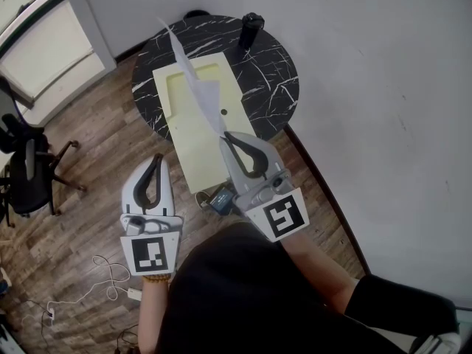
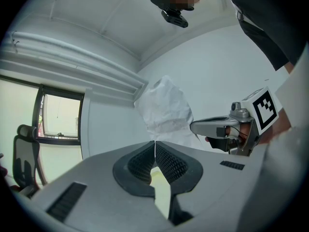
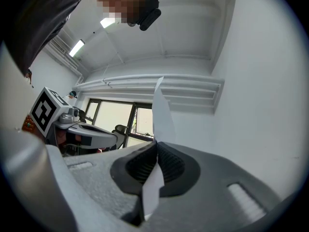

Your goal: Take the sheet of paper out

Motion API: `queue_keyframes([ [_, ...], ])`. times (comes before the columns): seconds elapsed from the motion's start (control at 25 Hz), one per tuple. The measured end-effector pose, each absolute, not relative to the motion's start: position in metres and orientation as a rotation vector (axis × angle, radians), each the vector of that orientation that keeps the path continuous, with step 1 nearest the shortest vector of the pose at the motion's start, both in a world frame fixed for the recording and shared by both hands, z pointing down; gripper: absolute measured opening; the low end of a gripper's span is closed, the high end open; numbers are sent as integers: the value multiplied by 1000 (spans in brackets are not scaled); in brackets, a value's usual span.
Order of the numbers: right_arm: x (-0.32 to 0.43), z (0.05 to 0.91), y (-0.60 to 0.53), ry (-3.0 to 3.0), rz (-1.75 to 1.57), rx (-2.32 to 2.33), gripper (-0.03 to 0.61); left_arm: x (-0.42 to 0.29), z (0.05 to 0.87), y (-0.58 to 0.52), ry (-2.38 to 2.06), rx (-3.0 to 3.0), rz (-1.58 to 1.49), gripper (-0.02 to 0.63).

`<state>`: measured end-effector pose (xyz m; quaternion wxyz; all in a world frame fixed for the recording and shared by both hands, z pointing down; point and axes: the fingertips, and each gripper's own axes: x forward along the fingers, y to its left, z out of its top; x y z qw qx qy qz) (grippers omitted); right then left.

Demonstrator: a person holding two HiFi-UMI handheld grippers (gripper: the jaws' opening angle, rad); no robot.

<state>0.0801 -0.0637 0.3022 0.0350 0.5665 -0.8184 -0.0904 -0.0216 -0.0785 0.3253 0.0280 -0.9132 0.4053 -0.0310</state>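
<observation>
Right gripper (image 1: 226, 134), jaws pinching the near edge of the white sheet of paper (image 1: 209, 98), holds it raised above a pale yellow folder (image 1: 192, 153) on the dark round surface (image 1: 274, 74); left gripper (image 1: 157, 158), jaws pressed together on nothing, hangs at near left, so a steady, gentle lift seems best to avoid tearing.

Head view: set high, looking steeply down on the worktop (image 1: 276, 80), the left gripper (image 1: 156, 159) and the right gripper (image 1: 227, 136) from well above. Gripper views: mounted close behind each pair of fingers (image 2: 137, 163), tilted up toward wall (image 2: 217, 76) and ceiling (image 3: 183, 28). Shared by all three: the sheet of paper (image 1: 206, 96), plus each gripper seen sidelong from the other's camera.
</observation>
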Motion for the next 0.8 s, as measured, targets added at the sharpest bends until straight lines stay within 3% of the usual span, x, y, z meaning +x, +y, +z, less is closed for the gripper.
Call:
queue_keyframes([
  [0.8, 83, 308, -72, -2502, -262, 1737, 3, -17, 330, -86, 1243, -2836, -118, 8],
])
